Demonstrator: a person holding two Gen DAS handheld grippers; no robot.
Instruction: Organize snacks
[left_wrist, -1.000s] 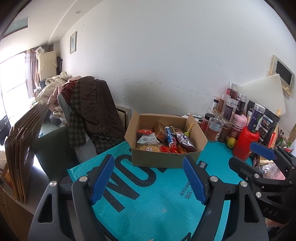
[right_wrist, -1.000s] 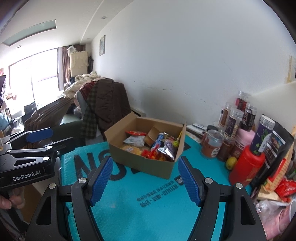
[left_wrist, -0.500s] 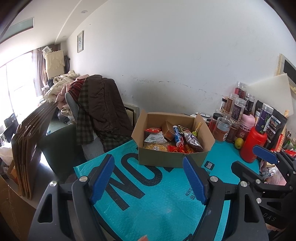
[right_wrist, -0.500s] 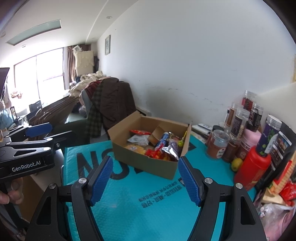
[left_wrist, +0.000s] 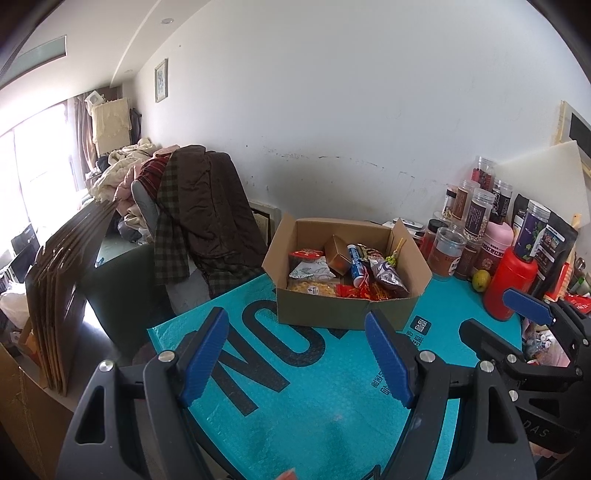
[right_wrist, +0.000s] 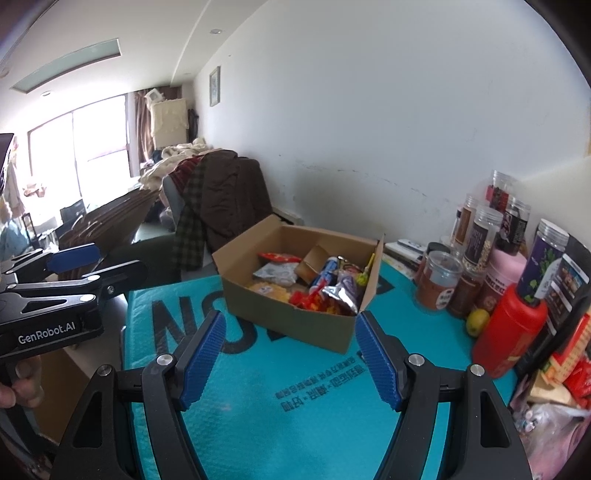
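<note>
- Left wrist view shows the left gripper (left_wrist: 295, 354), its blue ribbed pads spread wide with nothing between them, hanging over the near part of a teal bubble-wrap mat with large black letters (left_wrist: 295, 398)
- Right wrist view shows the right gripper (right_wrist: 290, 354) just as wide open and also empty, above the same mat and near the box's closest corner
- An open brown cardboard box (left_wrist: 343, 314) sits on the far part of the mat, flaps up, with the snacks piled loosely inside
- Among them: a red foil packet (left_wrist: 306, 253), a white crinkled pouch (left_wrist: 308, 271), a small brown carton (left_wrist: 338, 254), a blue-and-white tube (left_wrist: 356, 264), a shiny purple foil bag (left_wrist: 386, 275), a clear bag of yellow puffs (left_wrist: 314, 288) and a yellow-green lollipop (left_wrist: 393, 258) leaning at the right wall
- Handling, as I judge it: the foil bags look light, soft and slippery, and the contents would crush, so a gentle pinch on a sealed top edge seems best
- The carton and tube look stiff enough to grip across their narrow sides; the lollipop stick is thin and likely to slip
- To the right of the box stand clear plastic jars with dark contents (left_wrist: 476, 218), a red plastic bottle (left_wrist: 509, 284) and a small yellow-green fruit (left_wrist: 481, 279), crowded closely, so a reach on that side risks knocking one over
</note>
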